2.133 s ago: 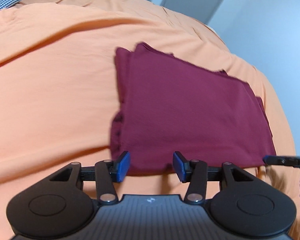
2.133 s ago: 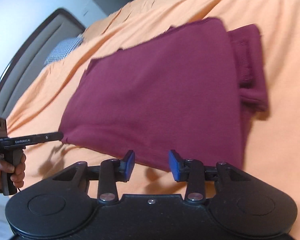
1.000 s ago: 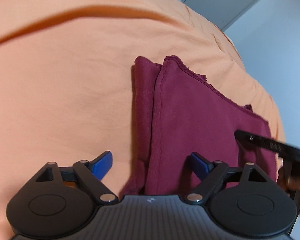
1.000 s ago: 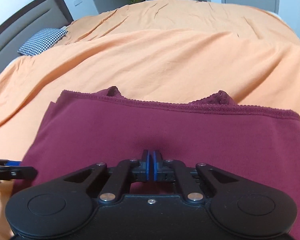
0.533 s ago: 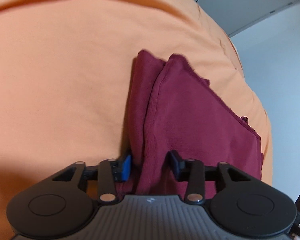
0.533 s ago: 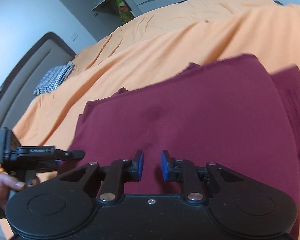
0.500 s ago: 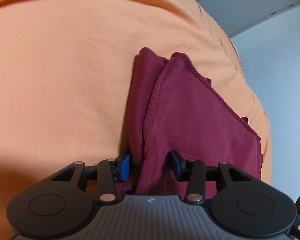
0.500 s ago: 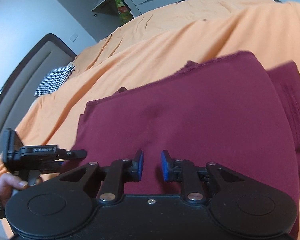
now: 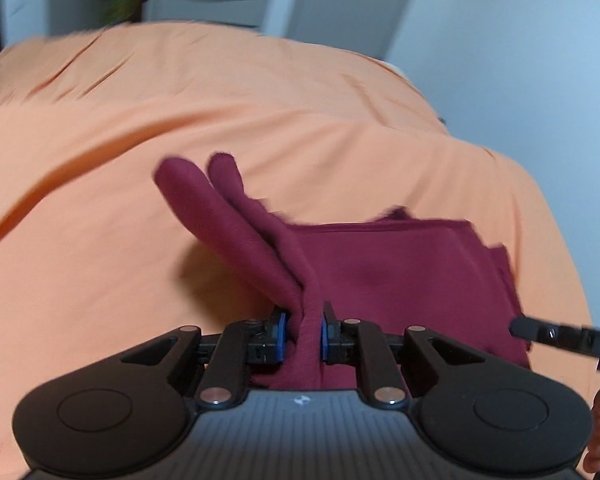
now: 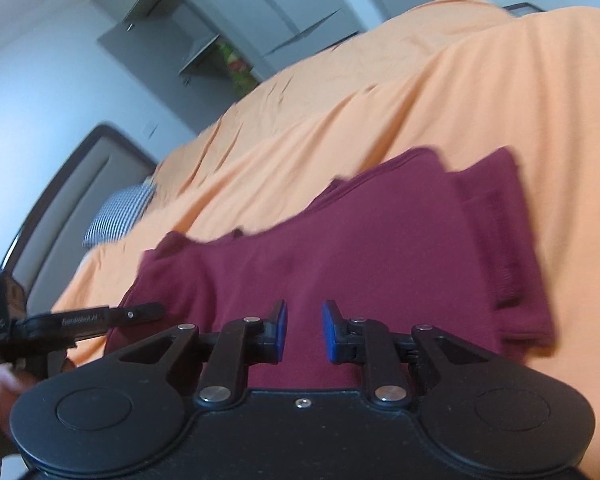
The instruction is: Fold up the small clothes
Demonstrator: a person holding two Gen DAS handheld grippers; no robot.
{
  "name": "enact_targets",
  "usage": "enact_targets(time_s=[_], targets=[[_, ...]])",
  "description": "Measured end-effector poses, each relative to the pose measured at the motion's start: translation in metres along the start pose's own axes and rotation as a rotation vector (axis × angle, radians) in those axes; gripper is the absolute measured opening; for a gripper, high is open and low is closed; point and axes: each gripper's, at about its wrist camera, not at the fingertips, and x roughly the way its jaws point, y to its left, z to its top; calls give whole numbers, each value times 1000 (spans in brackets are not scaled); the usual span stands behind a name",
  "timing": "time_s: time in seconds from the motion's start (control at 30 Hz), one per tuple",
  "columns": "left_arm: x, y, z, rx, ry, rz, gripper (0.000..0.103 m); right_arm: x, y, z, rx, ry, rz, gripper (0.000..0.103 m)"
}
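Observation:
A folded maroon garment lies on the orange bedsheet. My left gripper is shut on the garment's left edge and lifts it, so two folded layers stand up in loops. In the right wrist view the same garment spreads ahead of my right gripper, which is open just above the cloth with nothing between its blue pads. The left gripper's finger shows at the garment's left corner there. The right gripper's finger shows at the right edge of the left wrist view.
A checkered pillow lies by the dark headboard at the far left. Grey cabinets and a shelf stand behind the bed. The orange sheet extends widely to the left of the garment.
My left gripper has shut on the garment's left edge and raised it off the sheet. My right gripper has opened slightly more and tilted over the cloth.

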Motion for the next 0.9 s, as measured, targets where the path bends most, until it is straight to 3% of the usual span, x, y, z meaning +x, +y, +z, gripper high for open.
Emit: enact_targets(time_s=[0.13,0.2,0.33,0.37,0.43,0.47,0.5,0.67,0.77,0.9], targets=[[28,-68,-1,71,29,-26,16,-27,-26,4,62,-54,-36,22],[51,-97,-10,142,56,-20,16,-38,-38,2,84,-62,-55,27],[90,-126,-36,270,105,55,20,-53,-63,-6,123,-38,-82,28],[89,-127,-38,274,98,54,26,-56,-67,-7,132,-32,-85,28],[77,-124,-37,241,82,22,44,-63,-74,-9,148,-30,-81,32],[70,-124,-35,220,79,-1,55,-64,-76,-11,157,-34,-78,39],[61,-124,-35,199,66,-25,58,-64,-77,-12,169,-37,-76,47],[10,-109,-44,107,9,-104,66,-52,-77,-13,221,-19,-16,48],[-8,-87,-51,42,-22,-85,73,-40,-67,-10,280,-3,68,53],[-14,-52,-68,-24,21,-9,73,-9,-49,-4,277,45,127,54]])
